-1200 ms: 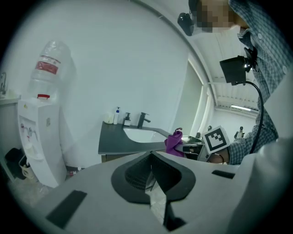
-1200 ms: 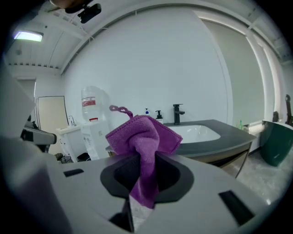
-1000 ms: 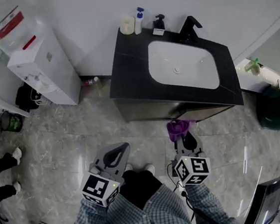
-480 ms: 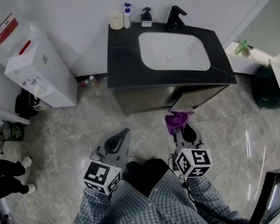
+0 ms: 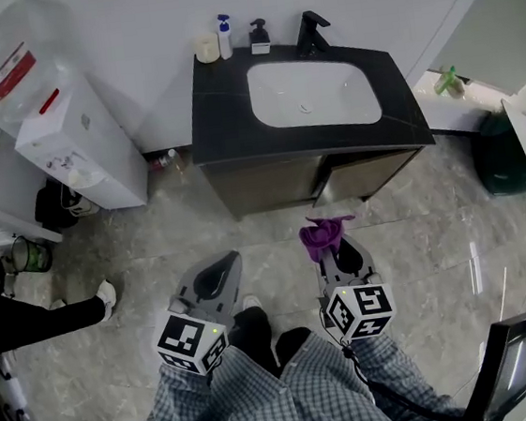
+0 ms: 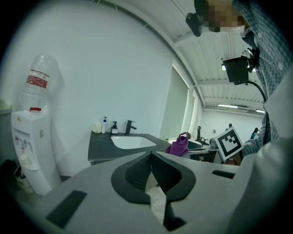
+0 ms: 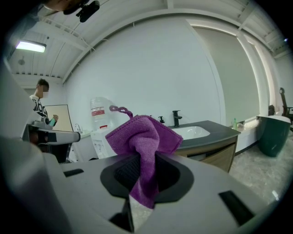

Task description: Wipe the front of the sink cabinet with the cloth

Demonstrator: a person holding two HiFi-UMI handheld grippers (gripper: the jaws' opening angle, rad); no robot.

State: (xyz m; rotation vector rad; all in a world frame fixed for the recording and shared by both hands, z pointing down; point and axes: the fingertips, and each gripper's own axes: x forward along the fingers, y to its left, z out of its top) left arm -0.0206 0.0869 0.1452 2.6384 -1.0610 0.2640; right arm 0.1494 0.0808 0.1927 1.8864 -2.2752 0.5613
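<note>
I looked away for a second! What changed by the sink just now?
The purple cloth, clamped in the right gripper, drew back from the sink cabinet; more floor shows between them. A bystander's leg stepped in at the picture's left. The left gripper stayed shut and empty.

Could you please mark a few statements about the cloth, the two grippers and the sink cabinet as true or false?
1. The purple microfibre cloth is clamped in the right gripper. True.
2. The left gripper holds a spray bottle. False: it is shut with nothing in it, and the white spray bottle with the blue head stands at the back of the black countertop.
3. The cloth is pressed against the wooden front of the sink cabinet. False: it hangs apart from the front, with grey marble floor showing between them in the head view.
4. A white water dispenser stands to the left of the cabinet in the head view. True.
</note>
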